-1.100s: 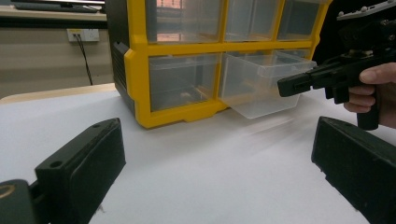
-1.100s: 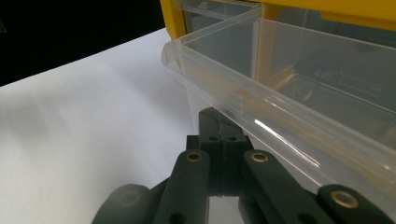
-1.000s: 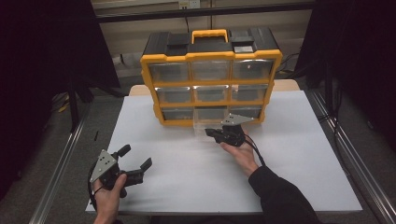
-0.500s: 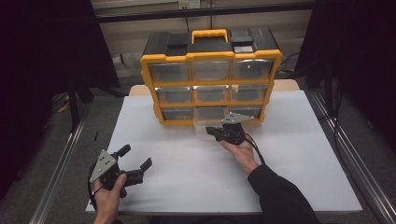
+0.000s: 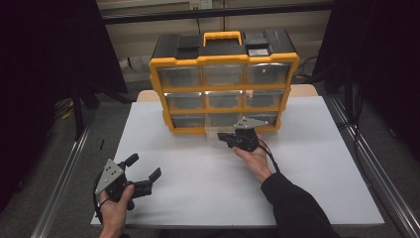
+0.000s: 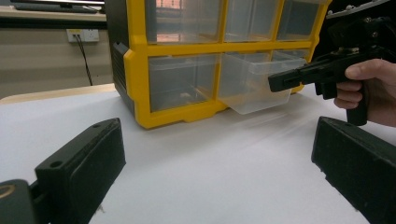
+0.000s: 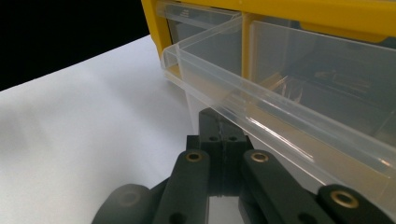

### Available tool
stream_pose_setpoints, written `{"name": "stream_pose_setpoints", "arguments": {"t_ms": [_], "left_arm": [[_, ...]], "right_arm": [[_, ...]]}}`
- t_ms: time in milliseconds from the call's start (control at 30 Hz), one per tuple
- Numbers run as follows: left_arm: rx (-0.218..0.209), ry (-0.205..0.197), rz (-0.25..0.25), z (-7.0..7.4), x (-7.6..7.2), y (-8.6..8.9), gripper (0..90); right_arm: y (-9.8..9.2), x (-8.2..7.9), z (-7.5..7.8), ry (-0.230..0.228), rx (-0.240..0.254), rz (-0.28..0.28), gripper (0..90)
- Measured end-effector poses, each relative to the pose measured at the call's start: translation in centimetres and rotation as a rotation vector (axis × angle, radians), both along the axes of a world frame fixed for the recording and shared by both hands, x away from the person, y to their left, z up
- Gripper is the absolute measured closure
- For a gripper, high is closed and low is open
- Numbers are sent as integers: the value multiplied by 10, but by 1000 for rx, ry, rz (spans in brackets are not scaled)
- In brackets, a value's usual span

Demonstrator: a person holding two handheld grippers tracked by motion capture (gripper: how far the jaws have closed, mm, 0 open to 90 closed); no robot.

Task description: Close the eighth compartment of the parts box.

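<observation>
Right gripper [image 5: 229, 138] clenching the clear drawer's [image 6: 254, 84] front lip, drawing it a little farther from the yellow organizer [image 5: 223, 82] than before. Left gripper [image 5: 144, 170] still gaping, grasping nothing.

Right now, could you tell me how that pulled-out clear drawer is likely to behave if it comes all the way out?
The clear drawer looks thin-walled, so probably light and slightly flexible. It seems empty, so nothing should spill. The right tool is shut on its front lip; that smooth plastic may slip, and held only there the drawer could tip once free of the yellow cabinet.

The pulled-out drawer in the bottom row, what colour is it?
Clear, colourless plastic; the drawer shows best in the left gripper view, against the yellow frame.
</observation>
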State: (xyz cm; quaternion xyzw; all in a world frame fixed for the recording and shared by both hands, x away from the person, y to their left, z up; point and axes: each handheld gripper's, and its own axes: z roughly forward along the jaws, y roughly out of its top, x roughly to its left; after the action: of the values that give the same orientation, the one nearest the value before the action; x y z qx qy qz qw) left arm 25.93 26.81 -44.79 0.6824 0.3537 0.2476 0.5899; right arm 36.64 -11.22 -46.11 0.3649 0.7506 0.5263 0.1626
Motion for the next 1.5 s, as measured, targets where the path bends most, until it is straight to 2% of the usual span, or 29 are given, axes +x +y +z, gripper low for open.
{"name": "stream_pose_setpoints", "arguments": {"t_ms": [200,267,367,867,1500], "left_arm": [[-5,4,3,0,0,-1,25],[11,3,-3,0,0,0,25],[-6,4,3,0,0,0,25],[-5,4,2,0,0,0,25],[0,0,0,0,1,1,25]], "right_arm": [[0,2,0,0,1,-10,900],[0,3,-1,-1,4,-4,900],[0,3,-1,0,5,-9,900],[-1,5,-2,5,11,-19,900],[-1,13,1,-2,-5,-39,900]]}}
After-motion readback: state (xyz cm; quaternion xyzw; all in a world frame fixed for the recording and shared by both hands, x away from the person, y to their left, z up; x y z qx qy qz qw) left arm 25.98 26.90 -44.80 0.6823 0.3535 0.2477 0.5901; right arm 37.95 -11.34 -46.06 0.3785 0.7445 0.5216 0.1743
